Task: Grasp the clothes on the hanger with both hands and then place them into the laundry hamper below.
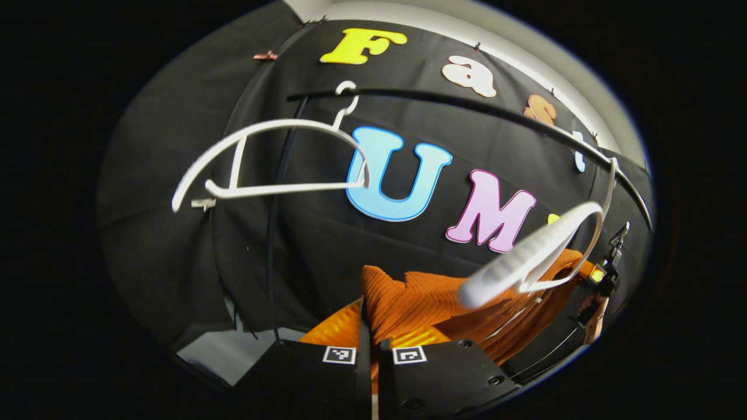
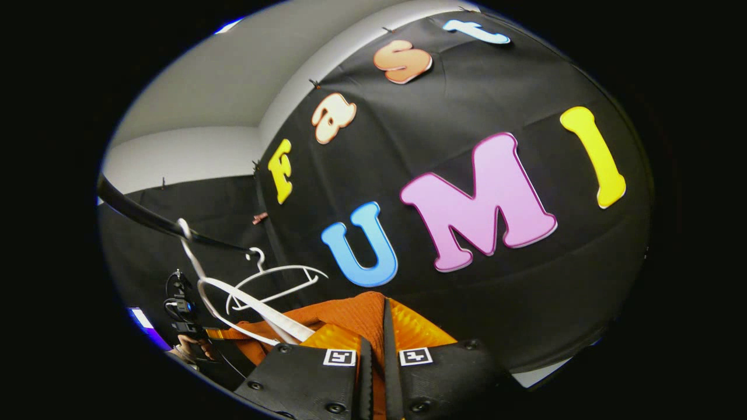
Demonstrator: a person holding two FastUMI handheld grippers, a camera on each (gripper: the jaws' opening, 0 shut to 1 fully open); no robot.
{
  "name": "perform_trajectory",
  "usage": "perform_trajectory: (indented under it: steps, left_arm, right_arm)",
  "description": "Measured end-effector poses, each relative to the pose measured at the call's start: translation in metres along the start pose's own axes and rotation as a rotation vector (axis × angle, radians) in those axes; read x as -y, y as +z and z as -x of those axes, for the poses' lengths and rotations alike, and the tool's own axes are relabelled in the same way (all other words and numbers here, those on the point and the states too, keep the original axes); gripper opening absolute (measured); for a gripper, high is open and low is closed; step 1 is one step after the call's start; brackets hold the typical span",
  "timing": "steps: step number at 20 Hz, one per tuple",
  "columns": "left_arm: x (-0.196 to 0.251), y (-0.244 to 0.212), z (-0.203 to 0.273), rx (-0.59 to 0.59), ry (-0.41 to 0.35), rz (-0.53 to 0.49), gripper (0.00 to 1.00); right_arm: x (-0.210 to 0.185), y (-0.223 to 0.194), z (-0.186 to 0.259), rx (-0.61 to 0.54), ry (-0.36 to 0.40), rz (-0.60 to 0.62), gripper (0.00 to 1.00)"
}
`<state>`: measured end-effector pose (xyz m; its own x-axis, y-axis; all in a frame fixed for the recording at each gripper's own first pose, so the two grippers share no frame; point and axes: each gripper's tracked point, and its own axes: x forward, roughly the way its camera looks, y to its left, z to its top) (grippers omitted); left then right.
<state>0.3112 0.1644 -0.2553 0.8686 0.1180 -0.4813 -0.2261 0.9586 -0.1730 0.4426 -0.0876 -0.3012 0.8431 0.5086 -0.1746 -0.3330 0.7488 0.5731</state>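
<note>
An orange ribbed garment (image 1: 420, 303) bunches just in front of my left gripper (image 1: 372, 345), which is shut on a fold of it. Above its right part a white hanger (image 1: 537, 256) hangs tilted from the black rail (image 1: 467, 108), with the cloth sagging under it. In the right gripper view the same orange garment (image 2: 356, 318) is pinched in my right gripper (image 2: 373, 345), also shut. The white hanger (image 2: 251, 309) slants to the left of it. My right gripper (image 1: 607, 274) appears far right in the left gripper view, and my left gripper (image 2: 181, 309) low on the left in the right gripper view.
A second, bare white hanger (image 1: 268, 163) hangs on the rail to the left; it is also seen as a hanger (image 2: 274, 280) farther back in the right gripper view. The rail (image 2: 152, 219) runs overhead. A hand (image 2: 192, 347) holds the left gripper. Black cloth wall lies behind.
</note>
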Motion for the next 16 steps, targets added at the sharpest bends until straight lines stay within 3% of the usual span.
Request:
perform_trajectory:
  steps: [7, 10, 14, 15, 16]
  left_arm:
    - [0.012, -0.076, 0.021, -0.086, 0.07, 0.07, 0.08]
    - [0.024, -0.094, 0.038, -0.1, 0.092, 0.109, 0.08]
    - [0.068, -0.096, 0.066, -0.082, 0.056, 0.099, 0.07]
    - [0.078, -0.097, 0.072, -0.075, 0.041, 0.087, 0.07]
    - [0.087, -0.098, 0.076, -0.083, 0.022, 0.077, 0.07]
  right_arm:
    - [0.034, -0.062, 0.018, -0.106, -0.144, -0.017, 0.12]
    - [0.007, -0.089, 0.035, -0.174, -0.114, -0.041, 0.13]
    - [-0.042, -0.103, 0.054, -0.218, -0.048, -0.046, 0.13]
    - [-0.052, -0.103, 0.056, -0.221, -0.037, -0.035, 0.17]
    - [-0.062, -0.103, 0.059, -0.223, -0.022, -0.035, 0.13]
